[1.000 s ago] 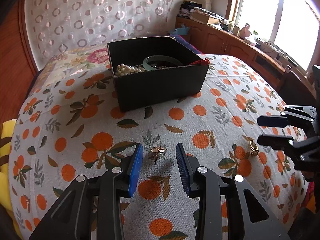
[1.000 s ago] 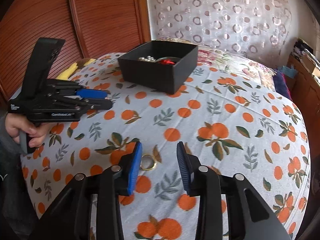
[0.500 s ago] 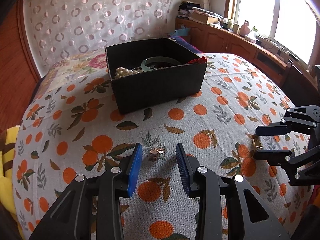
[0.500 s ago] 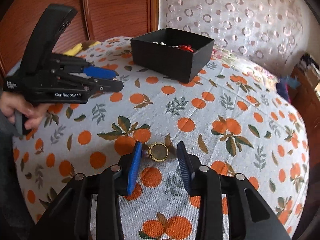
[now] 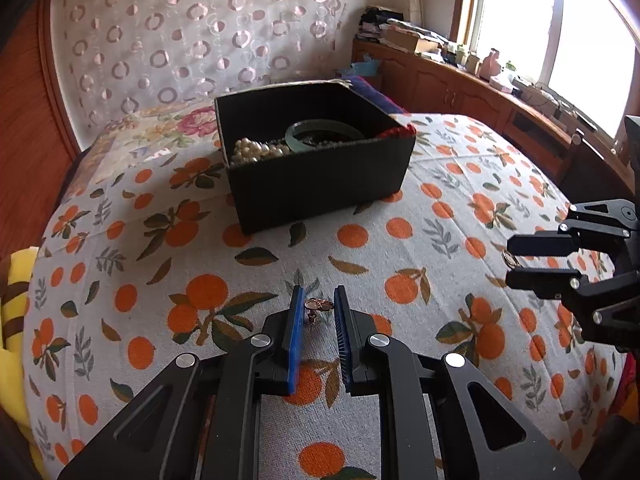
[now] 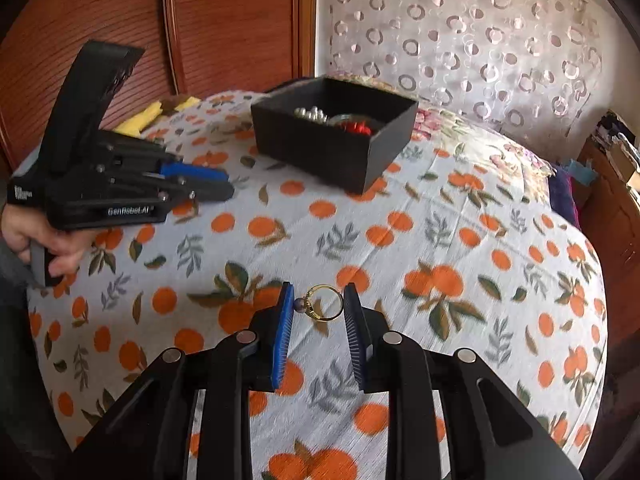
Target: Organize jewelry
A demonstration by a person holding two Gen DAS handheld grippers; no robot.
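Two grippers worked side by side over the near part of a bed spread with an orange-printed cloth (image 5: 420,216). The left gripper (image 5: 318,306) had its blue pads closing around a small rose-gold earring (image 5: 316,307) lying on the cloth; the jaws had just been narrowing, the earring sat between them, and the pads stood just beside it, though whether they already pressed it I could not tell. The right gripper (image 6: 318,304) had likewise been closing, its jaws still somewhat spread around a gold ring (image 6: 325,303) with a small dark stone; the stone lay just beside the left pad, and the band was apart from the right one. A hand (image 6: 38,240) held the left tool's grip at the bed's near left edge. Farther back, toward the far side of the bed, stood an open black box (image 5: 320,184) holding a pearl strand (image 5: 256,151), a pale green bangle (image 5: 324,134) and something red (image 6: 358,127).
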